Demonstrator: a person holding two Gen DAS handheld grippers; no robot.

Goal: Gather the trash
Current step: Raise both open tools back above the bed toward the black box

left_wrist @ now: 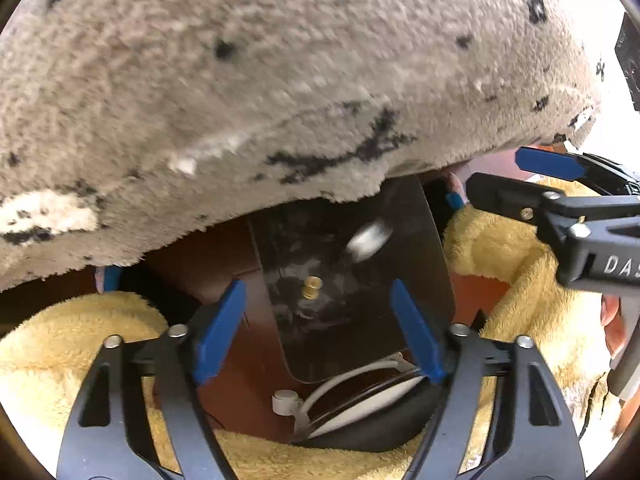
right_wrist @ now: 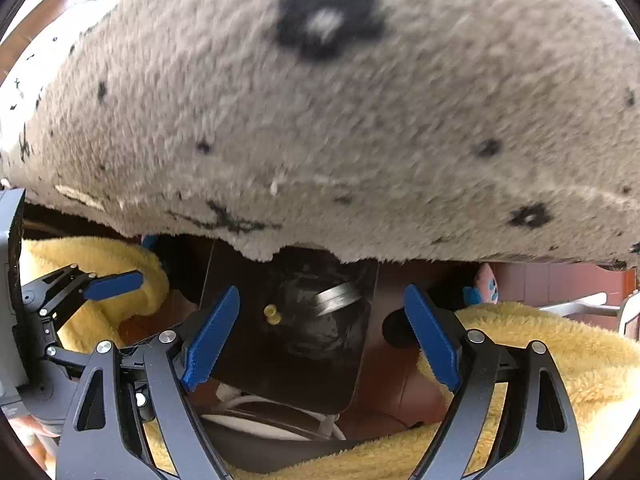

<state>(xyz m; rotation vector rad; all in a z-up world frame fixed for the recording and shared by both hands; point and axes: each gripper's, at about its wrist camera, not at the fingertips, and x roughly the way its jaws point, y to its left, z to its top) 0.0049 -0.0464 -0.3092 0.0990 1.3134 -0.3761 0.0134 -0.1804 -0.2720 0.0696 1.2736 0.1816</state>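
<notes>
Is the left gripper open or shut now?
Open. The left gripper has its blue pads wide apart, with nothing pressed between them; a dark plate lies beyond.

Blanket (left_wrist: 280, 80) overhangs plate (left_wrist: 352, 280) (towel (left_wrist: 60, 352) flanking).

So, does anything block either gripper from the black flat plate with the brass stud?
Partly. The grey black-speckled fleece blanket covers the far end of the black flat plate; its near part lies bare below the left gripper and right gripper.

White letters "DAS" on the black body of the right tongs (left_wrist: 496, 184).
</notes>
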